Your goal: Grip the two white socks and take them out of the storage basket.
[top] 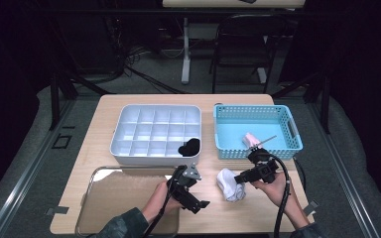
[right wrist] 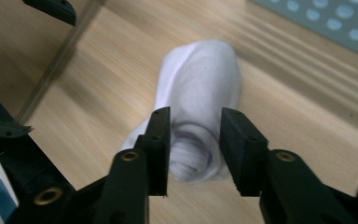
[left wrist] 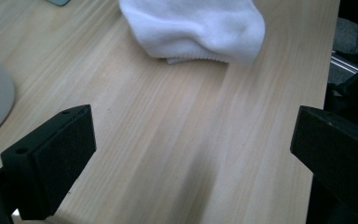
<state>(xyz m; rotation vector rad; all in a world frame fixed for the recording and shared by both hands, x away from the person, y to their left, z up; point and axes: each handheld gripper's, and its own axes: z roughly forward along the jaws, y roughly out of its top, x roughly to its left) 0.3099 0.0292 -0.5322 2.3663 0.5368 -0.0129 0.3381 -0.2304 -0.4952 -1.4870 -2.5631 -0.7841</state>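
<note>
Looking down from the high view, we see a pale wooden table point(top: 129, 101) with a white compartment tray point(top: 156, 134) at the back left, a black bundle point(top: 190, 147) sitting in its front right compartment, and a light blue perforated basket point(top: 258, 130) at the back right holding a pink item point(top: 250, 139). A clear tray point(top: 119, 198) lies at the front left. Between our two hands, near the front edge, lies a rolled white sock point(top: 229, 184). Our right gripper point(top: 240, 179) meets the sock's right side, while our left gripper point(top: 202, 205) sits just left of it, apart from the cloth. Turning to the left gripper view, we find the left gripper point(left wrist: 193, 149) with its jaws spread wide and nothing but bare table between them; the white sock point(left wrist: 196, 28) rests farther ahead, untouched. A grey-white rounded edge shows at the far left, which we cannot identify with certainty. Moving to the right gripper view, the right gripper point(right wrist: 195, 149) has its two black jaws on either side of the sock's point(right wrist: 200, 102) rolled end, the pads pressing into the cloth, so it is clamped on the sock, which still rests on the table. The blue basket's point(right wrist: 331, 18) perforated wall shows at the upper right.
</note>
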